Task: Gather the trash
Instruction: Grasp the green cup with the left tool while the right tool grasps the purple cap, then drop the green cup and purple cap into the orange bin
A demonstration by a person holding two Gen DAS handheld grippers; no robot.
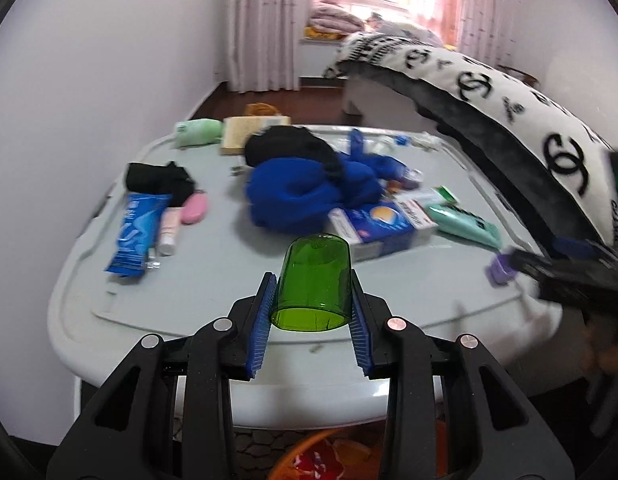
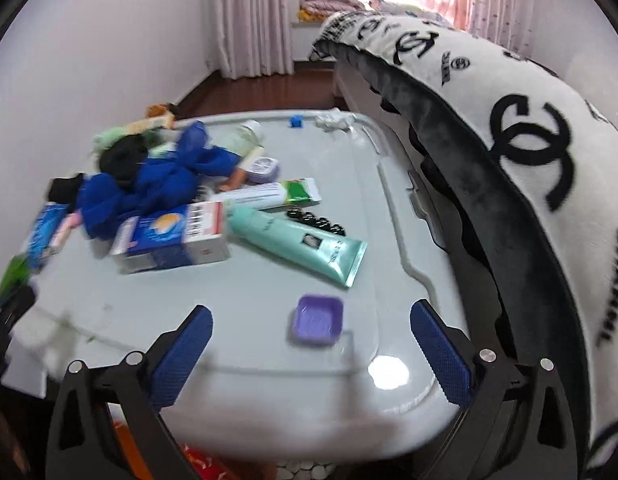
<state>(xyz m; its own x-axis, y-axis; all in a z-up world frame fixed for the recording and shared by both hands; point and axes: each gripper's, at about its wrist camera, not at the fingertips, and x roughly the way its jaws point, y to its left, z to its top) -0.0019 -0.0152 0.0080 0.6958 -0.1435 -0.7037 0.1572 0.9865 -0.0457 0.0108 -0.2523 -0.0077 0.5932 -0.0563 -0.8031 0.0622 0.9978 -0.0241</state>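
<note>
We have the green translucent cap (image 1: 315, 284) clamped between the blue pads of our left gripper (image 1: 313, 312), its open mouth facing back toward the camera and its closed end pointing out over the grey lidded bin (image 1: 213, 280) that serves as our table. That piece looks secured, and just below the near edge we can make out an orange basket (image 1: 309, 456) with scraps in it, which we judge to be where the trash goes.

Now the right side. Our right gripper (image 2: 309, 344) has its fingers spread wide with nothing between them, and sitting on the lid between the two pads, a little ahead of the tips, is the small purple square cap (image 2: 317, 320), open side up. It is squat with no real long axis, so either pair of walls should do for a pinch. The right gripper is clearly the nearer one; from the left wrist view the purple cap sits well off to the right, near the lid's edge.

Beyond it lie the mint-green tube (image 2: 297, 244), slanting away to the left, a blue and white box (image 2: 173, 236) and a heap of blue cloth (image 2: 149, 184), all well apart from the purple cap. We reckon a short push forward and down, then a close, is what this calls for; the cap is light and could skid.
</note>
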